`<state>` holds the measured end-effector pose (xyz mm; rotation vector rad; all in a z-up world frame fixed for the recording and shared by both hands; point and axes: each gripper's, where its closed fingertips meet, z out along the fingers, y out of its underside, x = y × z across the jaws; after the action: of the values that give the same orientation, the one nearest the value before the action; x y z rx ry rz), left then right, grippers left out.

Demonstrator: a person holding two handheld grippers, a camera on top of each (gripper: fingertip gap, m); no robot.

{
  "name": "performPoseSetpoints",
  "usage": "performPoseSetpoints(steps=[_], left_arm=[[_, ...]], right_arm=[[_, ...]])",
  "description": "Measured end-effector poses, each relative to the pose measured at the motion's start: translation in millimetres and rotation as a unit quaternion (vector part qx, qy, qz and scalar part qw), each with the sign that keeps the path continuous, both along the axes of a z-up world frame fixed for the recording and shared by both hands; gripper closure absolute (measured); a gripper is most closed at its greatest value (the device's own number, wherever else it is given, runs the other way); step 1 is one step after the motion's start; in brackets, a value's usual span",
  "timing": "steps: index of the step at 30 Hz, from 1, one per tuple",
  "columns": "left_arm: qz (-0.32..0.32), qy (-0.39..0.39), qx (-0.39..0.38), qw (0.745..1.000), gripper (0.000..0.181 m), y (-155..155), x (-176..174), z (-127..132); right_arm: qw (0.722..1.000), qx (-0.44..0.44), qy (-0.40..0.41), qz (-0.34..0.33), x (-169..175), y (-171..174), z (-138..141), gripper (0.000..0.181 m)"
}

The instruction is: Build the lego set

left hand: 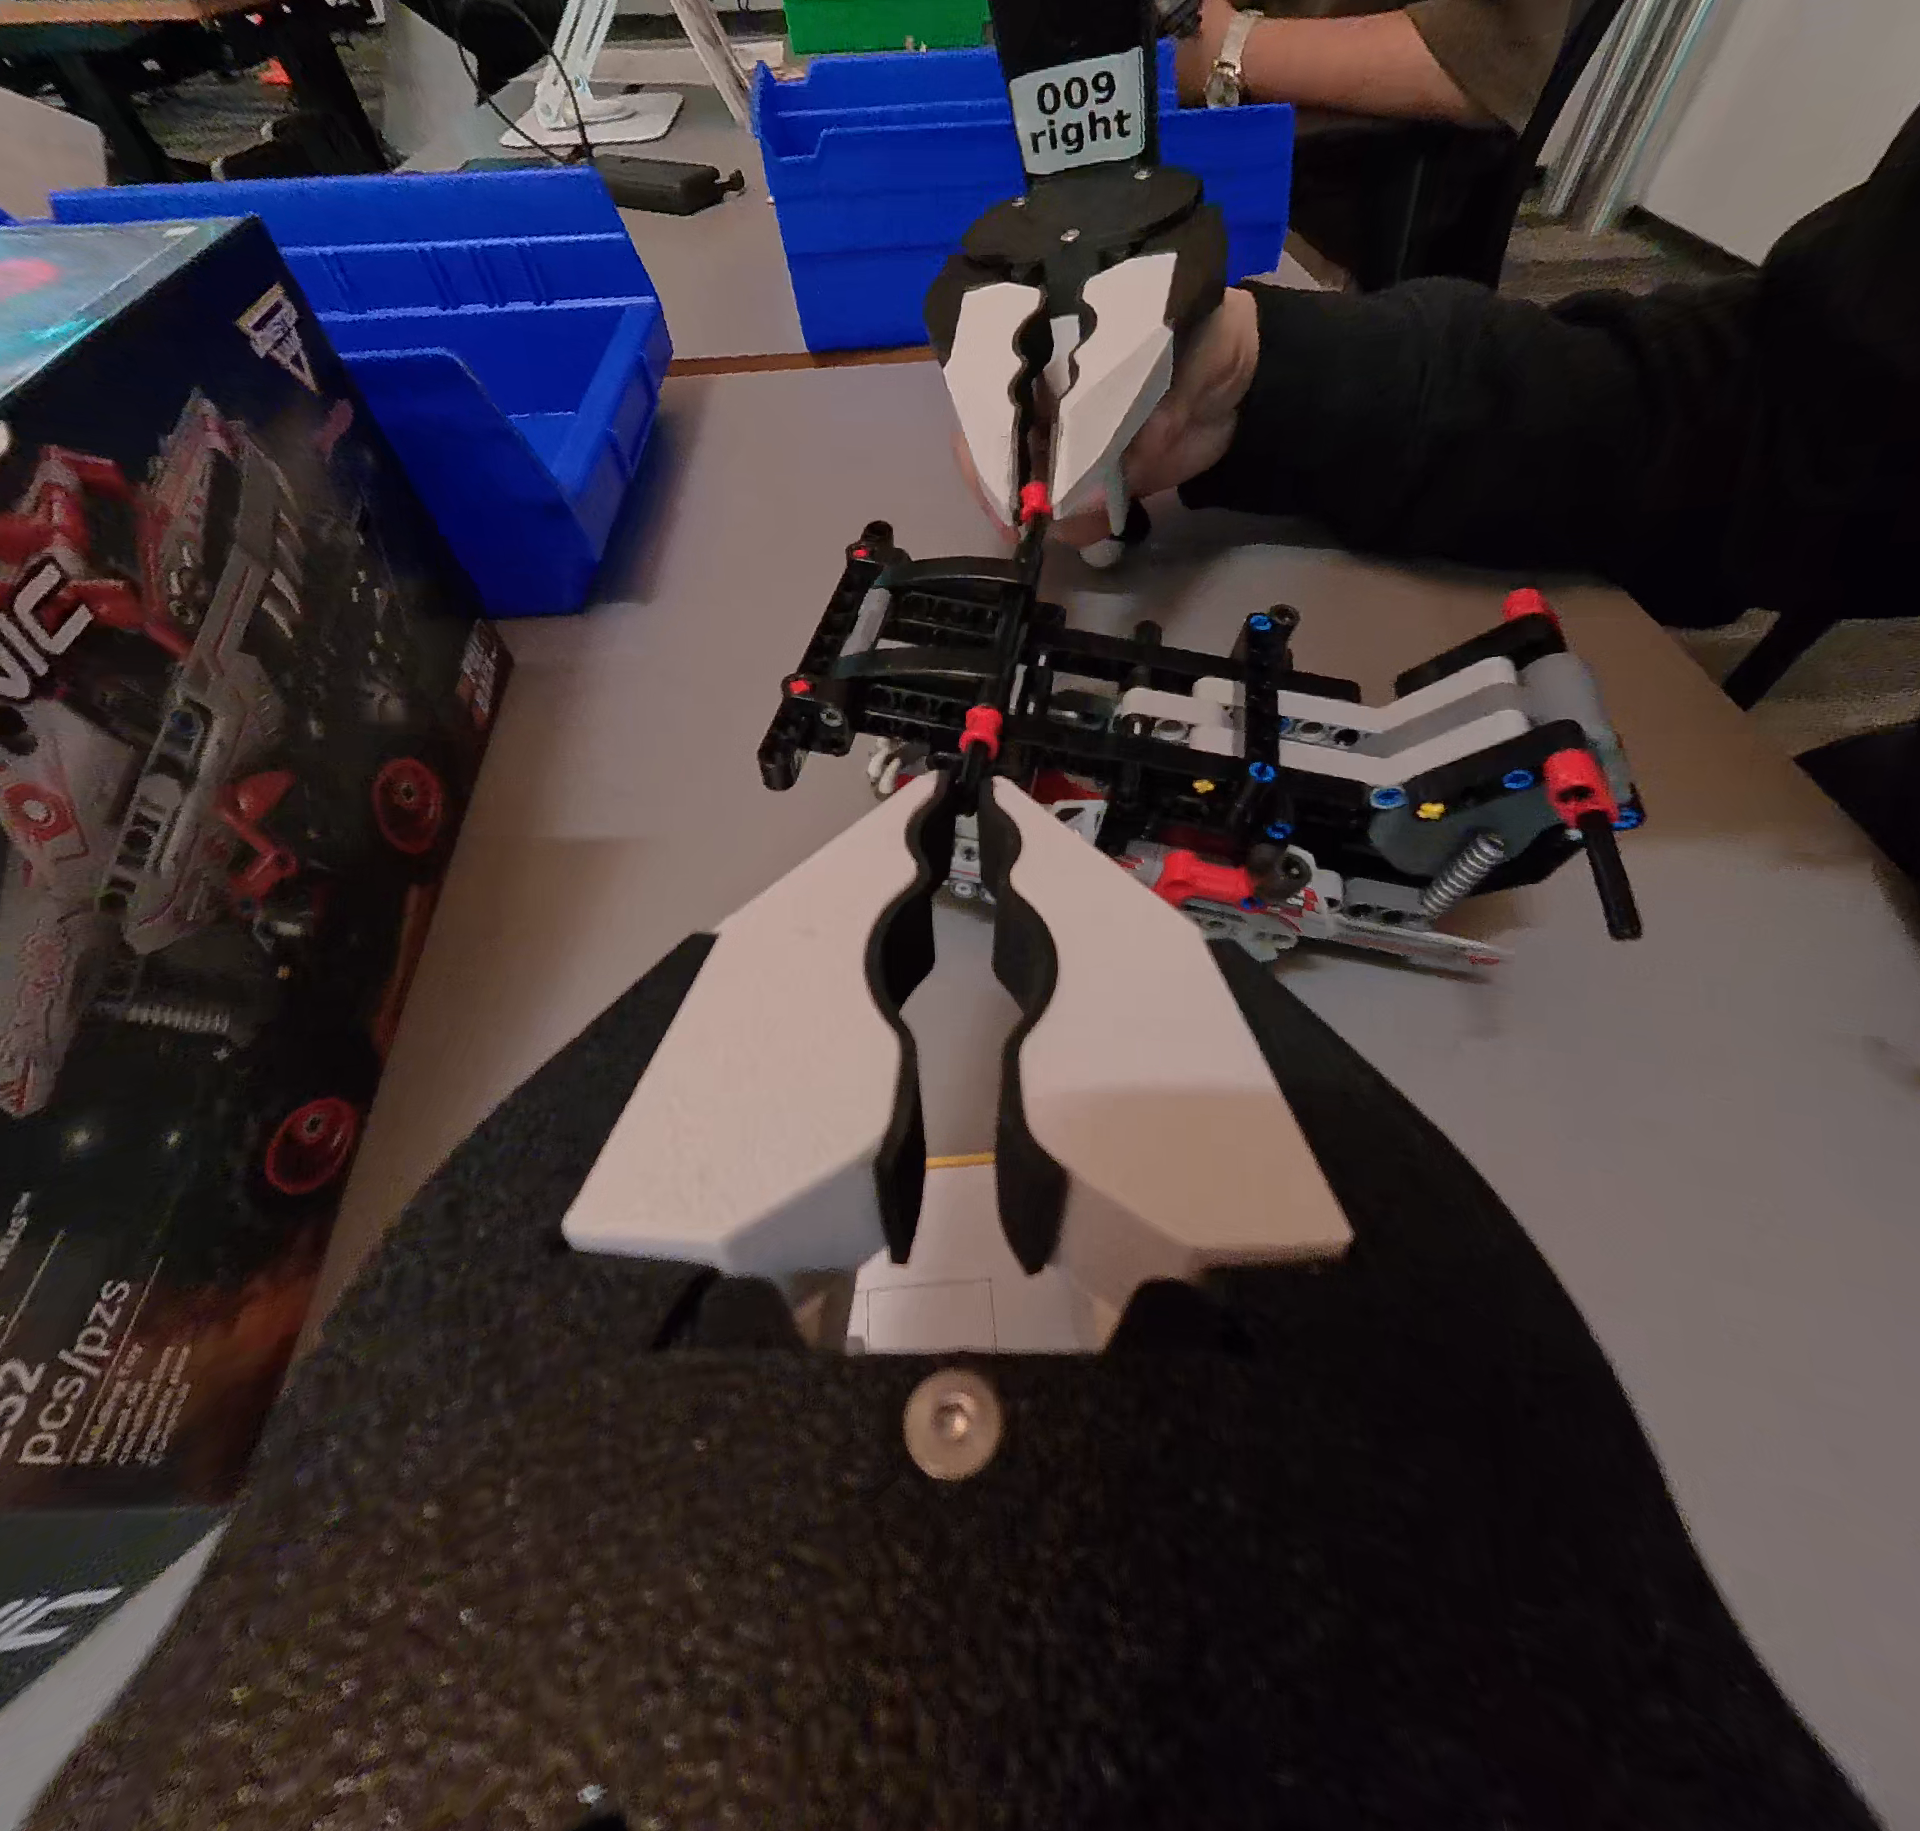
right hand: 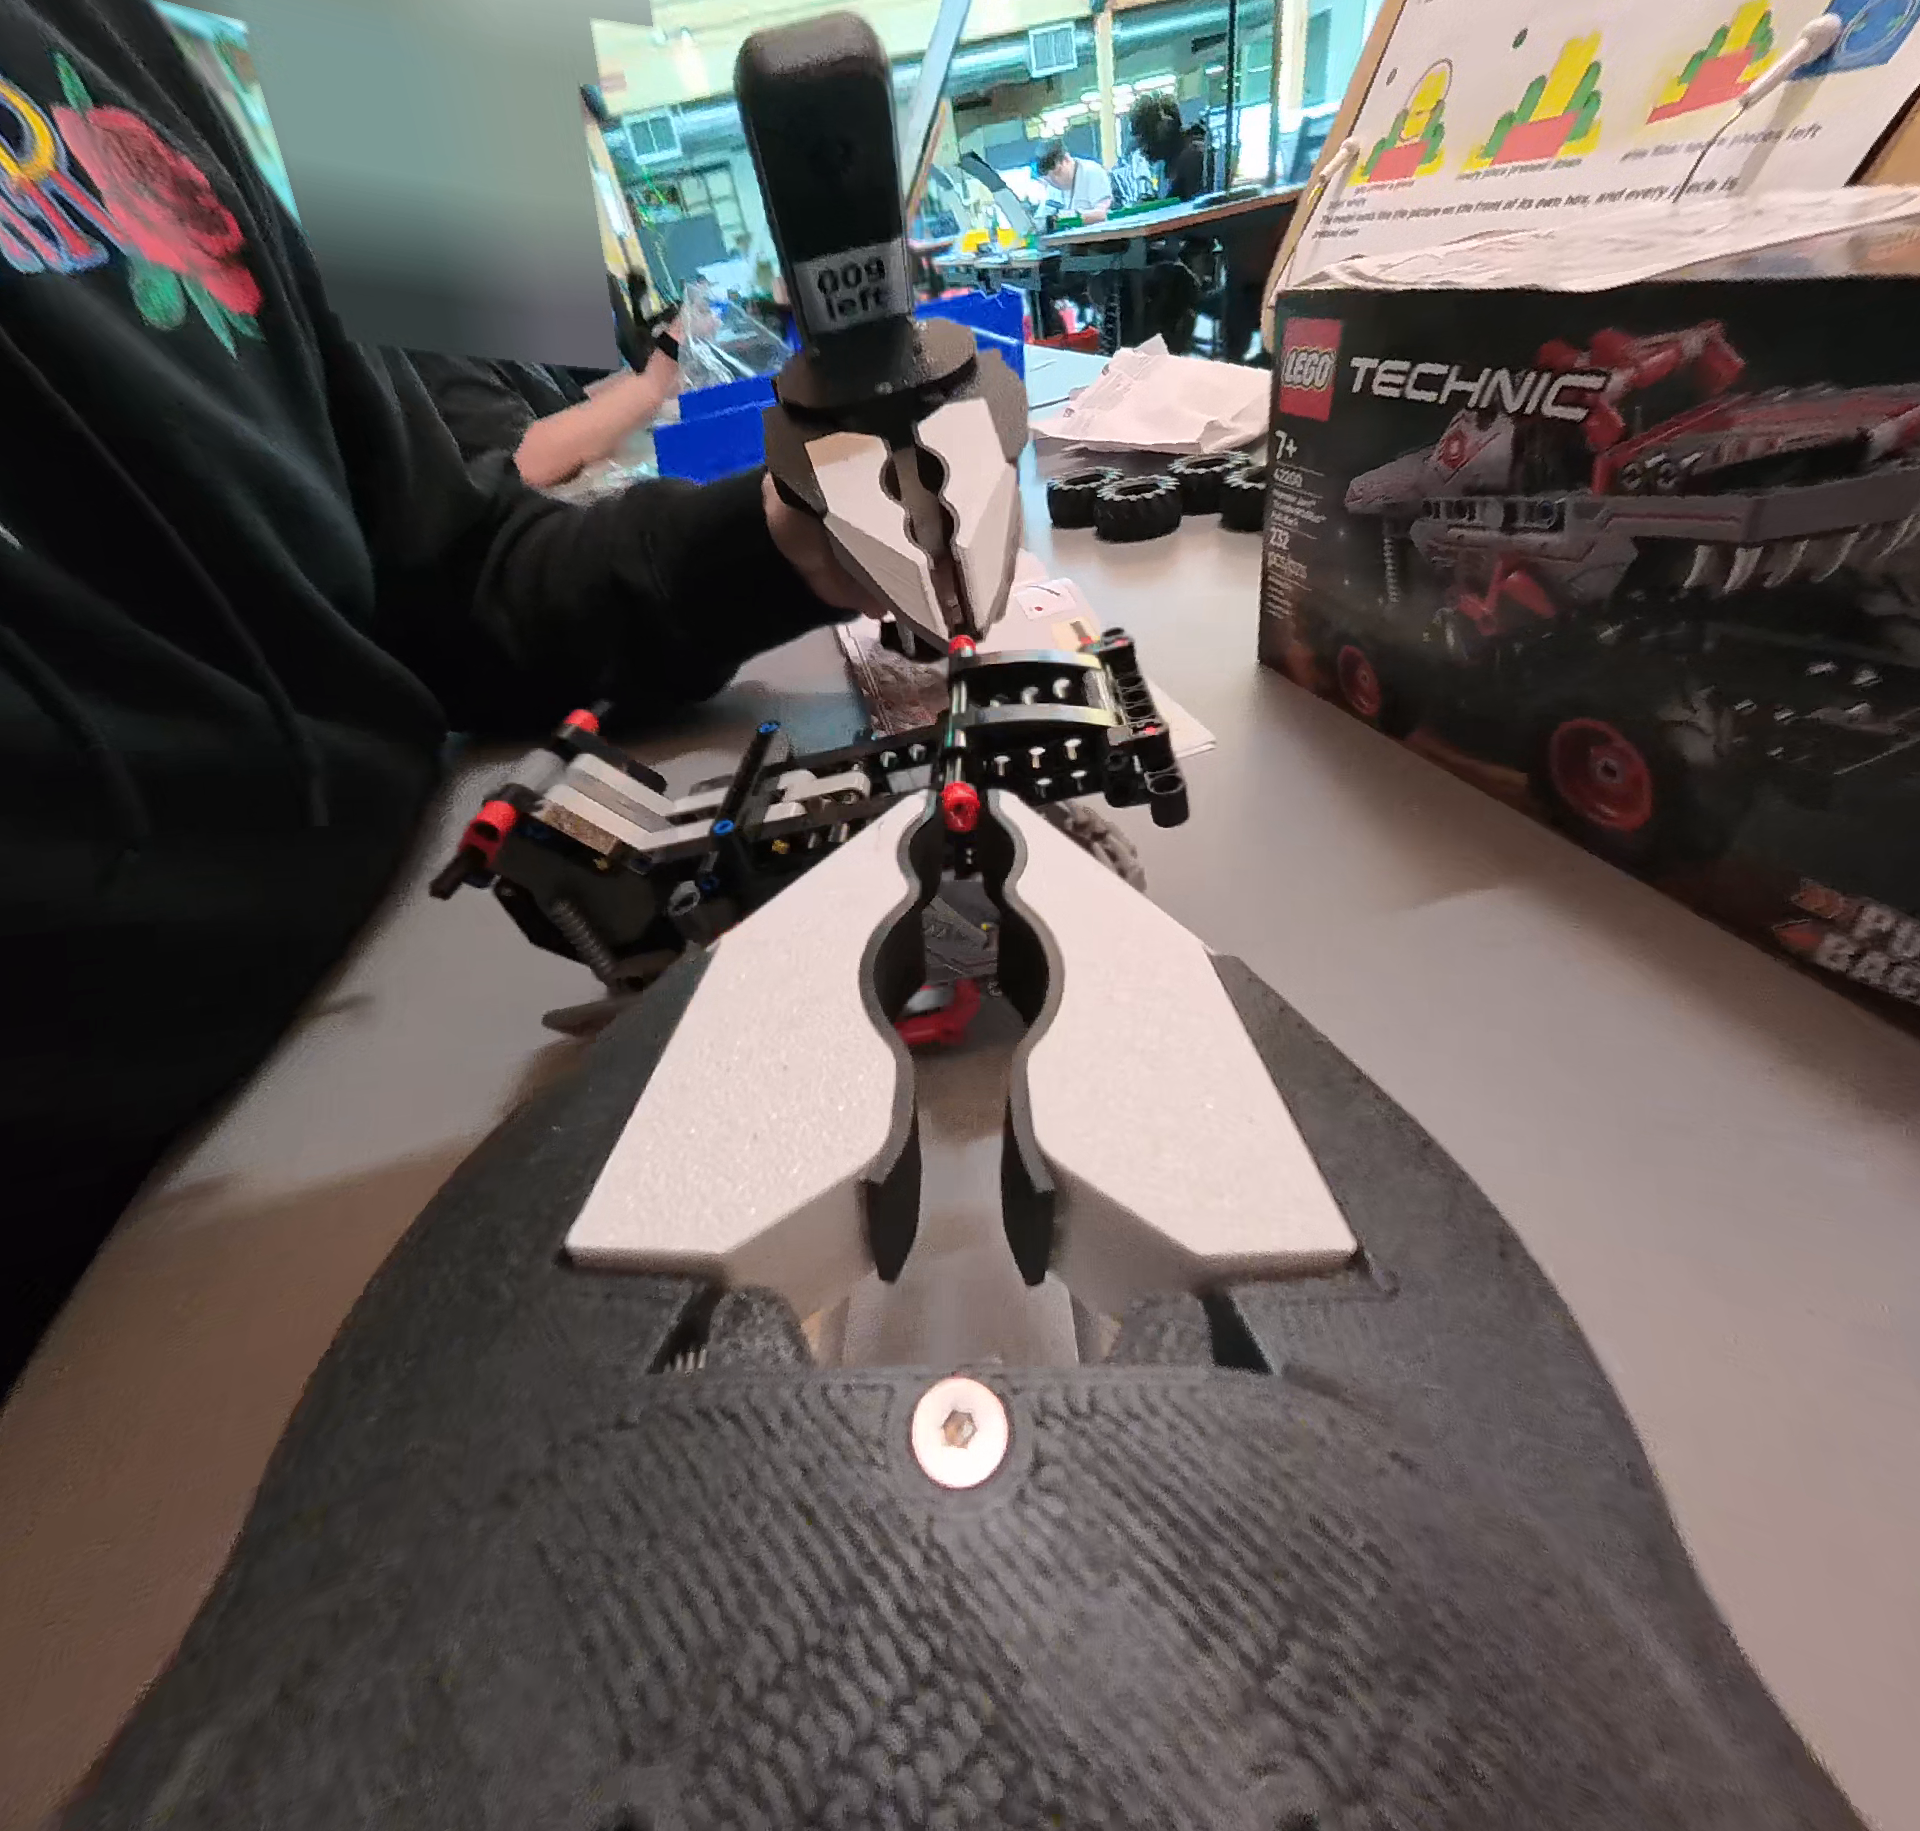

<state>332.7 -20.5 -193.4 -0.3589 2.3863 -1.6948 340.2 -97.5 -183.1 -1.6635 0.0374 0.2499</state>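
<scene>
A partly built black, white and red Lego vehicle frame (left hand: 1164, 732) lies on the grey table, also in the right wrist view (right hand: 790, 794). A black axle with a red bush (left hand: 978, 728) at each end runs across its black front section. My left gripper (left hand: 968, 779) is shut on the near end of that axle, just behind the bush. My right gripper (left hand: 1034, 505) comes from the opposite side and is shut on the far end. In the right wrist view, my right gripper (right hand: 961, 831) pinches by its red bush (right hand: 958, 807), with the left gripper (right hand: 956, 630) facing it.
The Lego set box (left hand: 208, 742) stands left of the frame, right in the other view (right hand: 1590, 586). Blue bins (left hand: 488, 347) sit behind. Several black tyres (right hand: 1143, 498) and crumpled paper (right hand: 1153, 399) lie farther off. A black sleeve (left hand: 1558, 431) rests by the frame. Left tips to right tips: about 9 cm.
</scene>
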Motion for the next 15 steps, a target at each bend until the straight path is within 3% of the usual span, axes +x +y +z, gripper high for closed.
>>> performPoseSetpoints(steps=[12,15], left_arm=[[0.003,0.009,-0.038,0.999,0.180,0,-1,-2],[0.003,-0.006,-0.015,1.000,0.180,-3,-2,-6]], right_arm=[[0.997,-0.038,0.056,-0.036,2,8,-11,0.177],[0.997,-0.040,0.062,-0.039,-2,13,-12,0.176]])
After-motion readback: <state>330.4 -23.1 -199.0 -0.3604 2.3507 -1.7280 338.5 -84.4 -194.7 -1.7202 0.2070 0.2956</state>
